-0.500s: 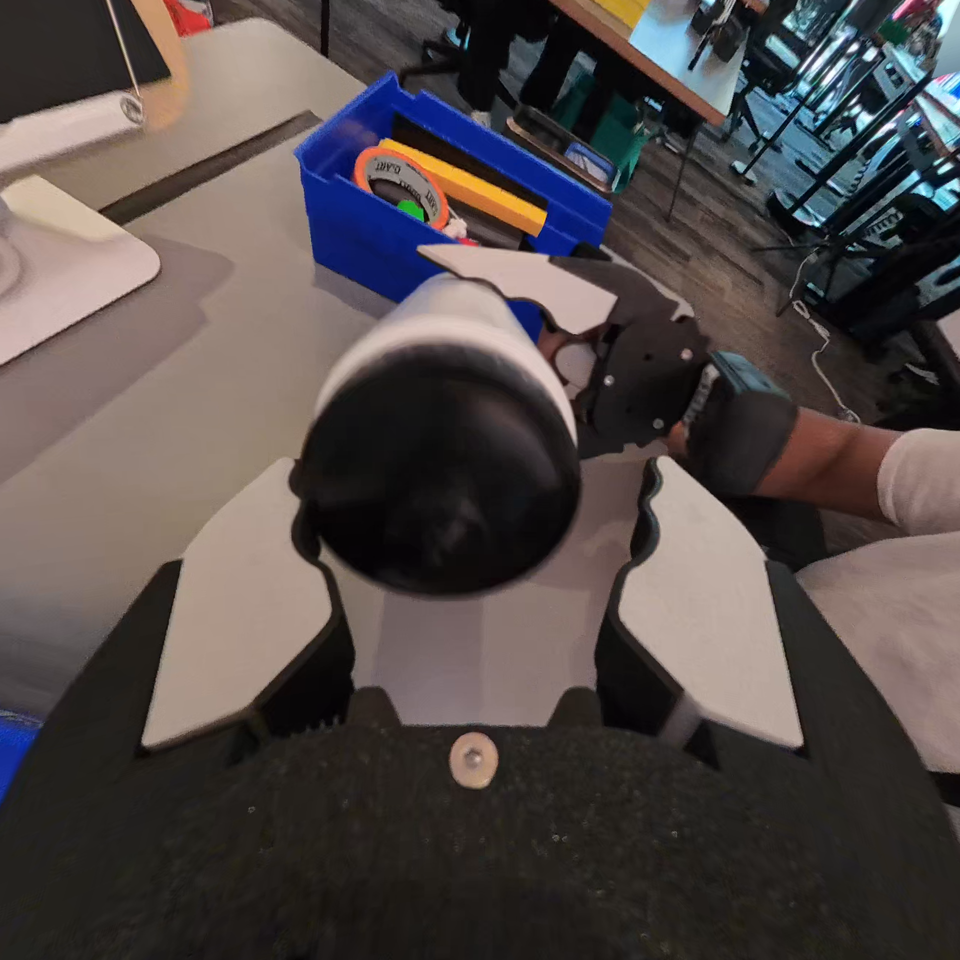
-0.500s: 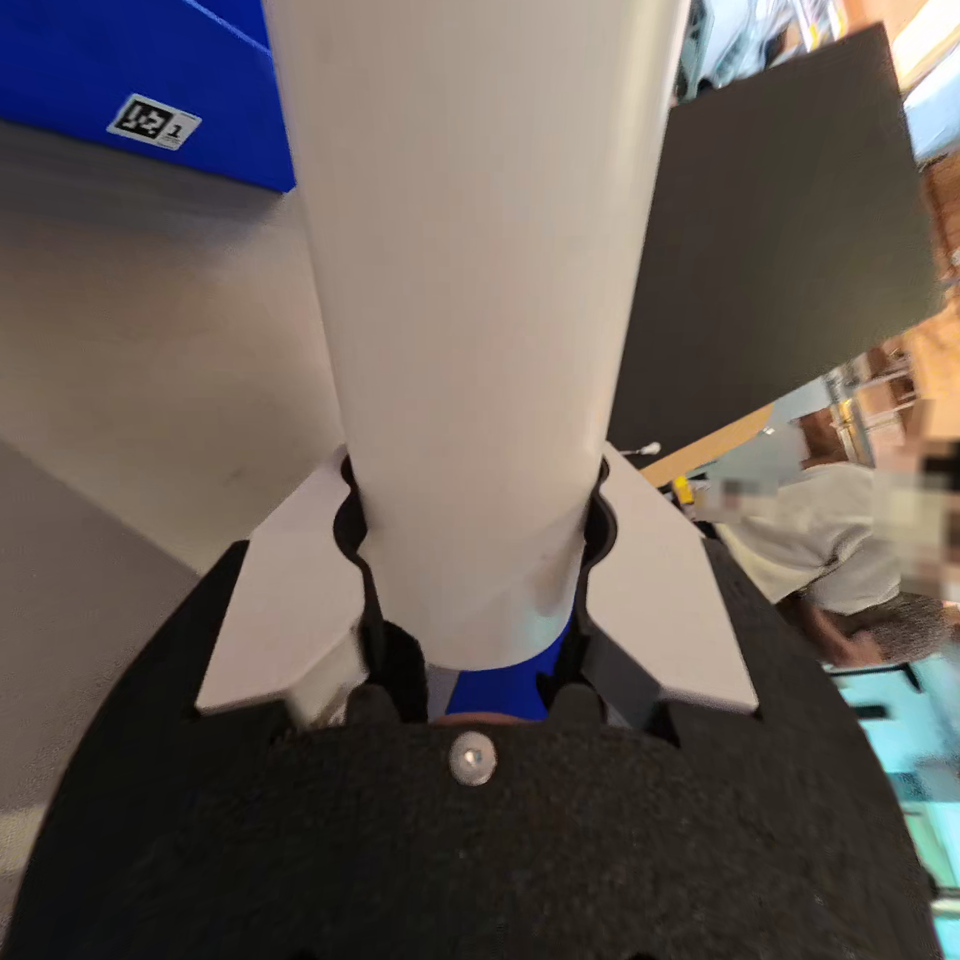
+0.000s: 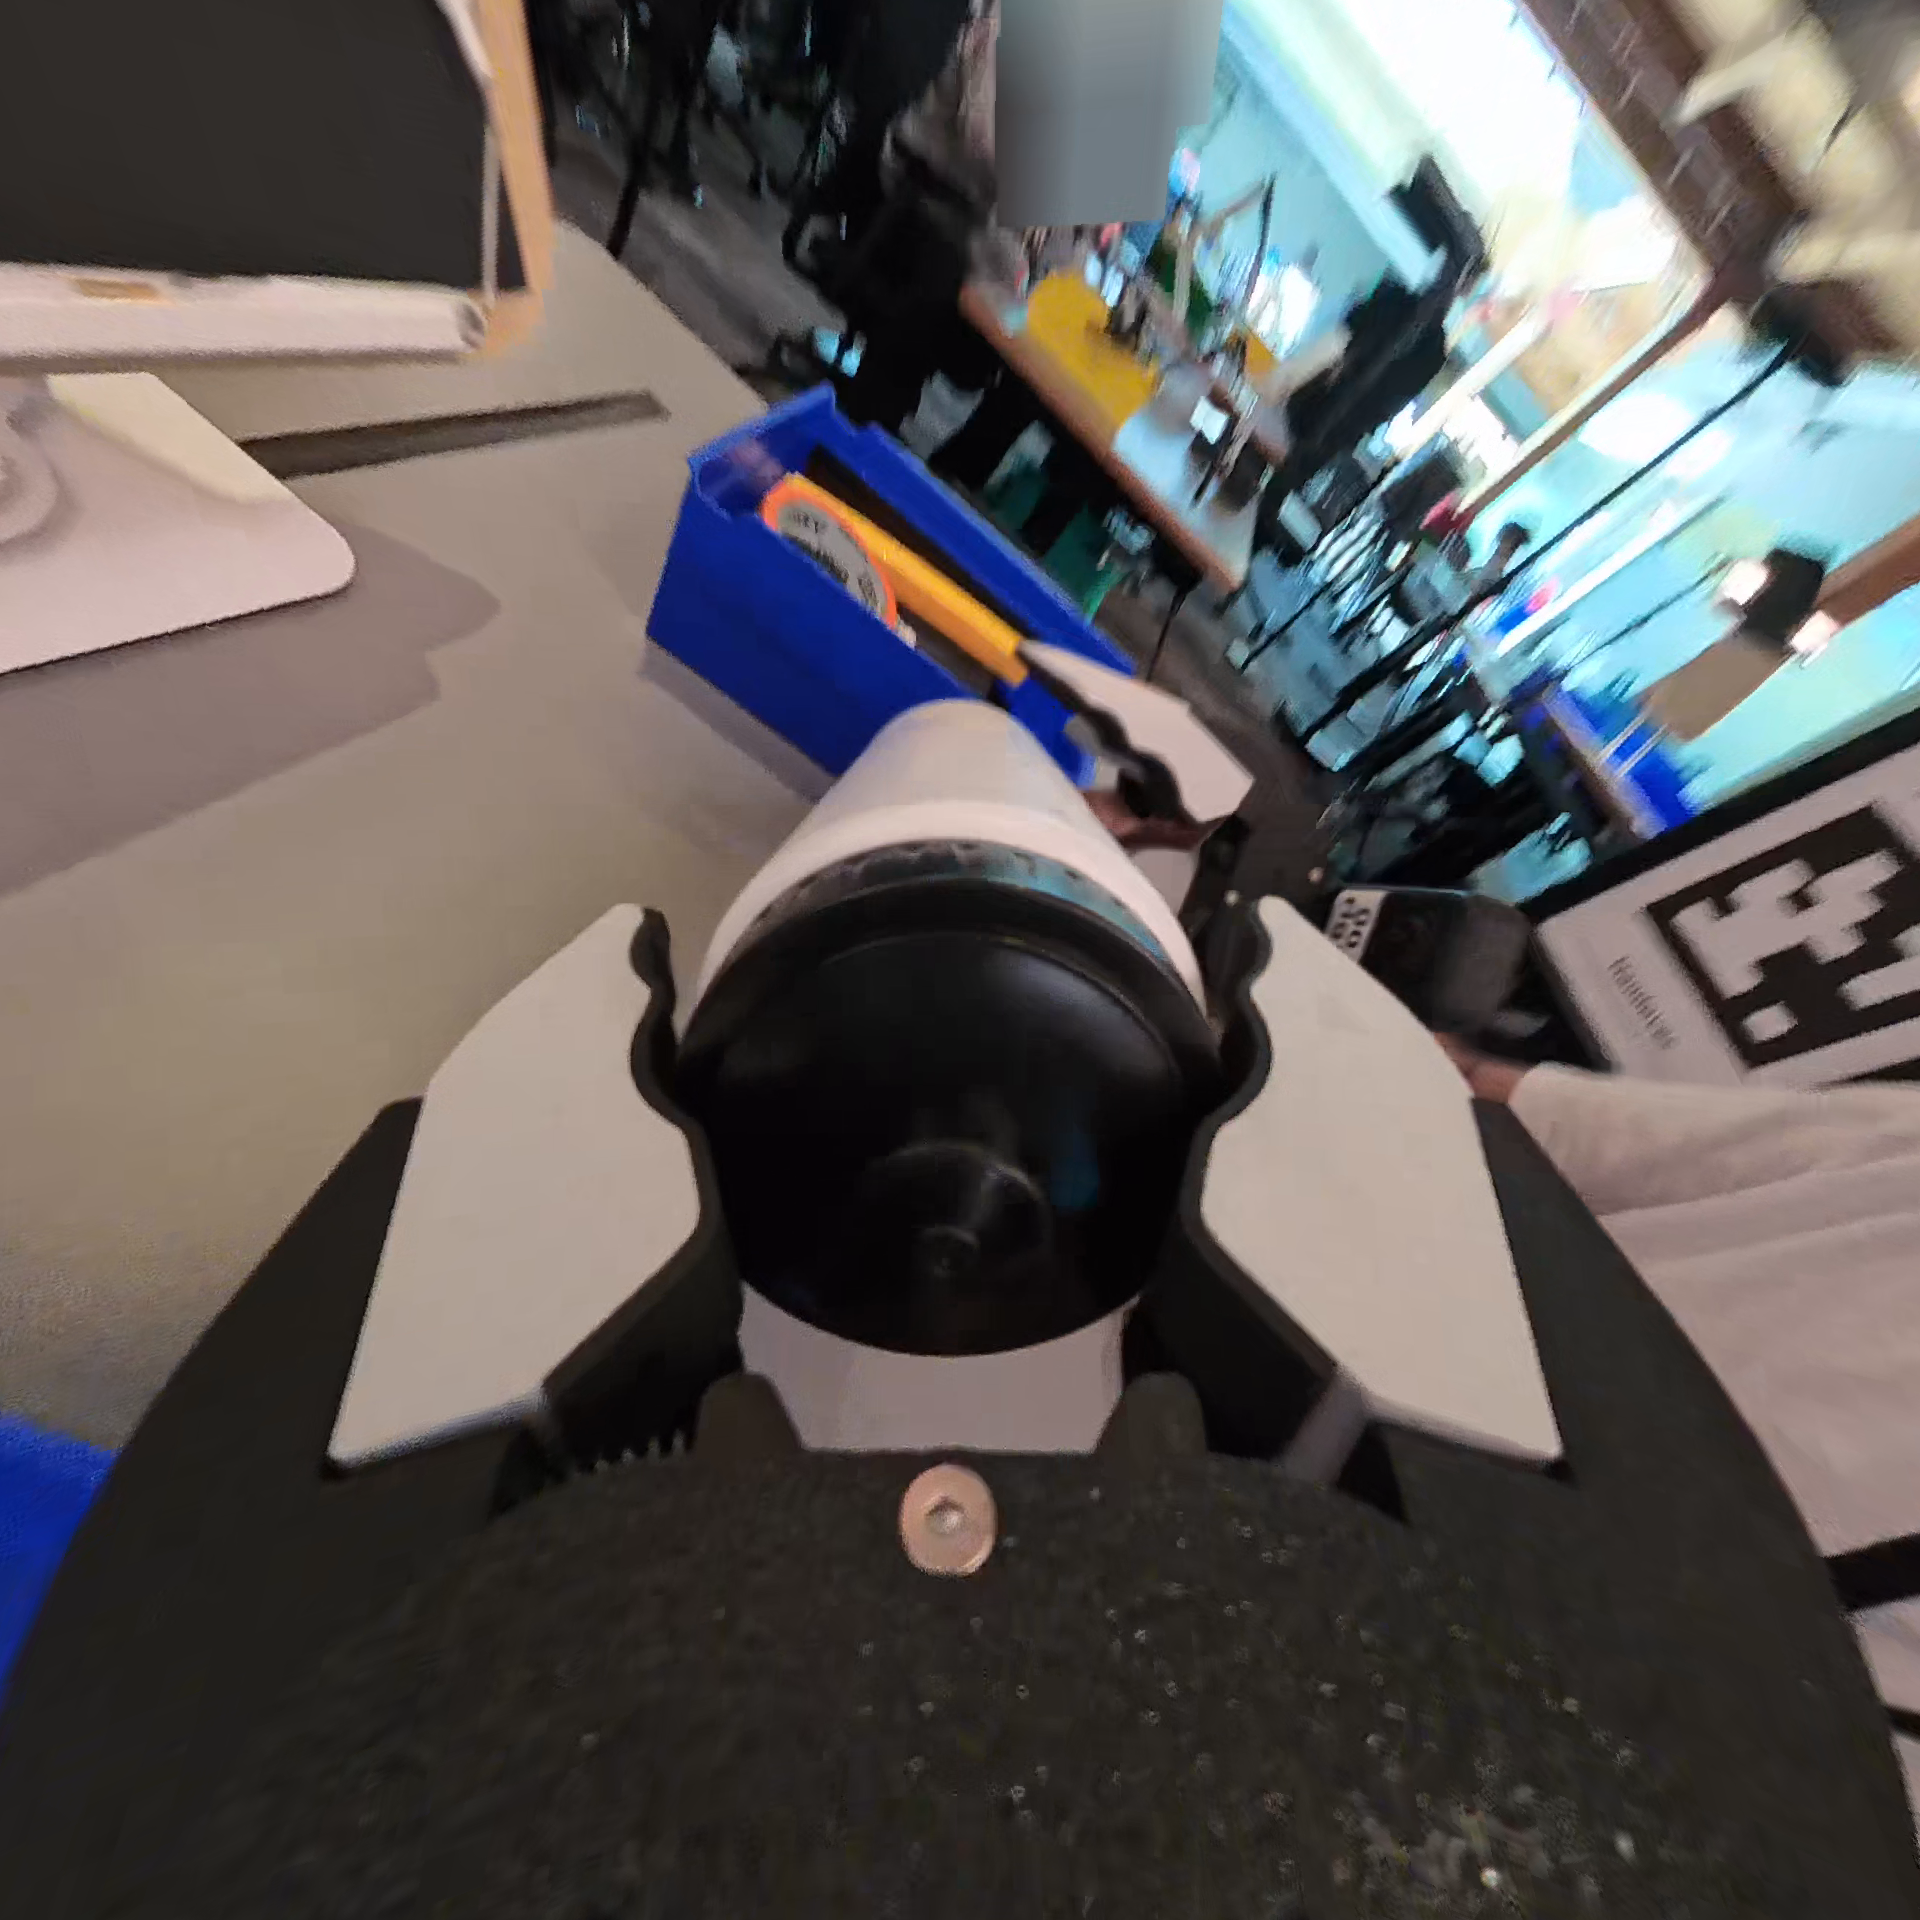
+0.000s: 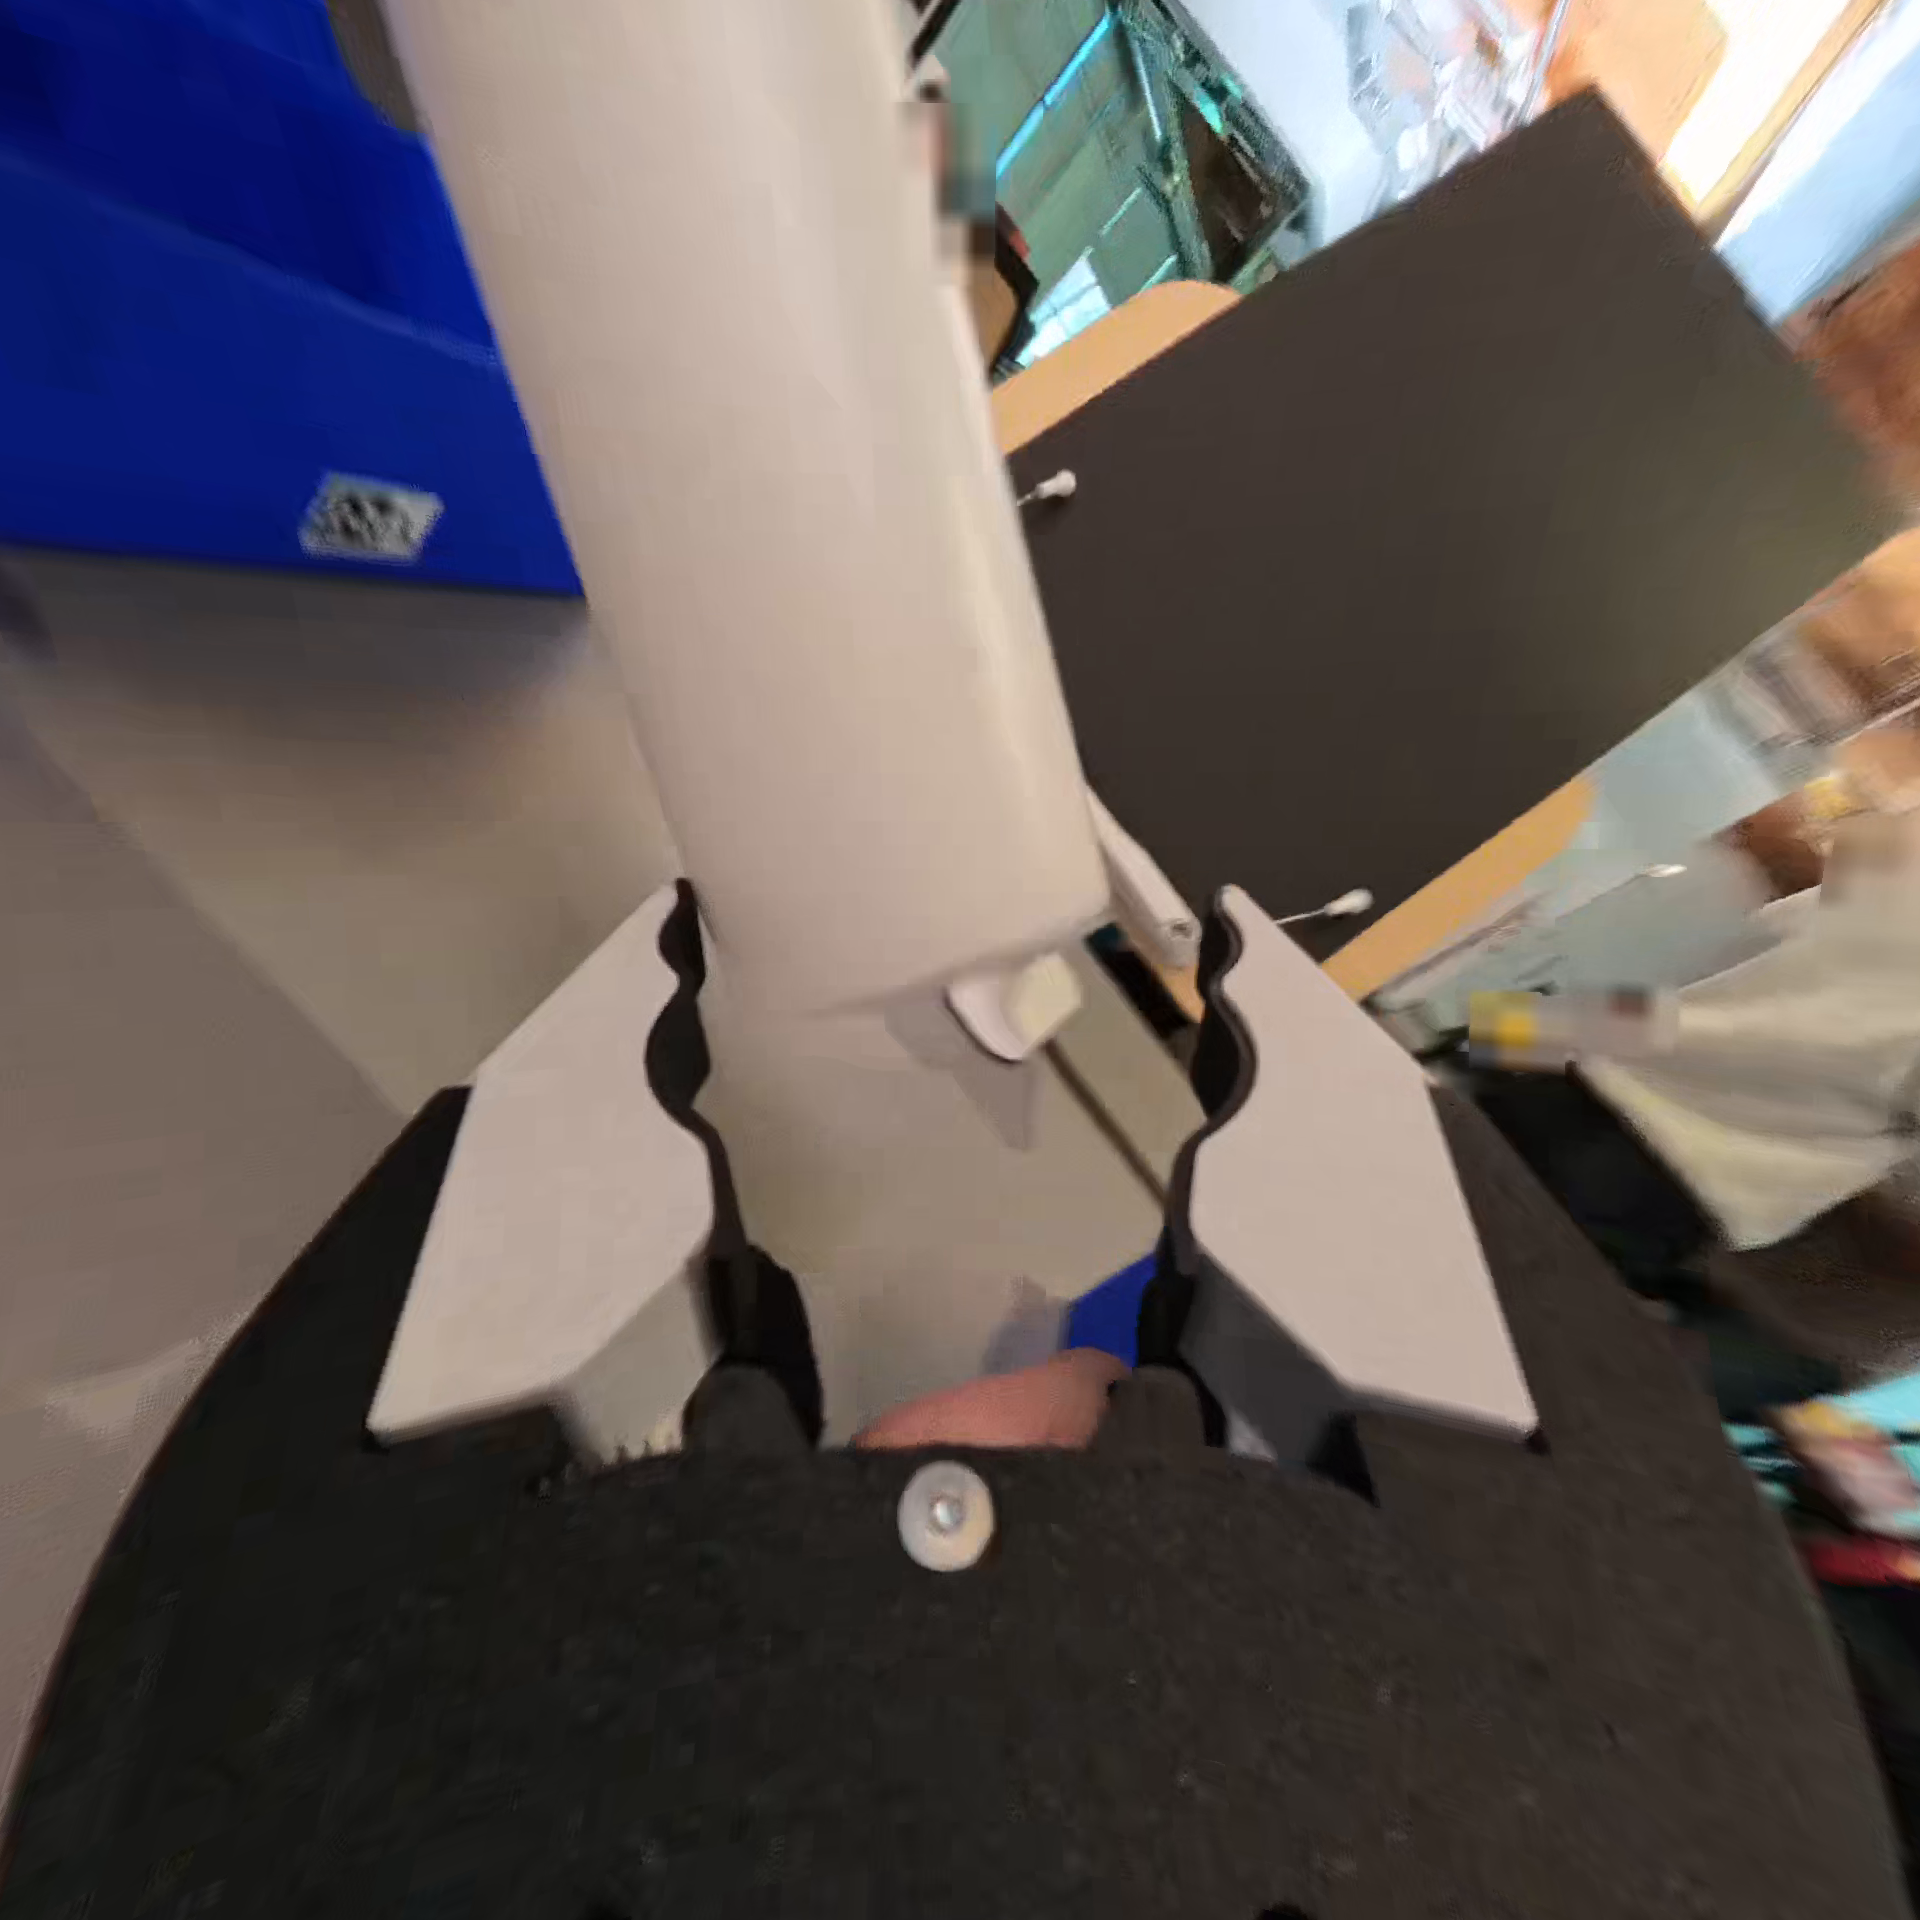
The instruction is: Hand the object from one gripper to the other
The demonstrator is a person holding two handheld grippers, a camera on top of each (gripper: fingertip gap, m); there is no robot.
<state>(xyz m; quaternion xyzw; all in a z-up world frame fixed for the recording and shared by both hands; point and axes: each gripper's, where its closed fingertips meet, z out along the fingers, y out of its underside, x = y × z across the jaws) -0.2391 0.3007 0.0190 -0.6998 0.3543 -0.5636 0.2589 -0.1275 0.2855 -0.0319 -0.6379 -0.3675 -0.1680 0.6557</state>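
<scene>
A white cylinder with a black cap points away from me over the grey table. My left gripper is shut on its black-capped end, both fingers pressing the cap. In the right wrist view the cylinder's other end sits at the tips of my right gripper. That gripper is open: the cylinder lies against the left finger with a gap to the right one. The right gripper also shows at the cylinder's far end in the left wrist view.
A blue bin holding an orange tape roll and a yellow item stands behind the cylinder and shows in the right wrist view. A monitor base is at far left. A black panel stands at right. A white sleeve is beside my left gripper. One gripper's finger ends stand about 15 cm off the other's. The monitor base sits 30 cm or so from the ends of my right fingers.
My left gripper has closed on the capped end. My right gripper has let go and the cylinder's end has slid out to its fingertips. Both views have swung upward.
</scene>
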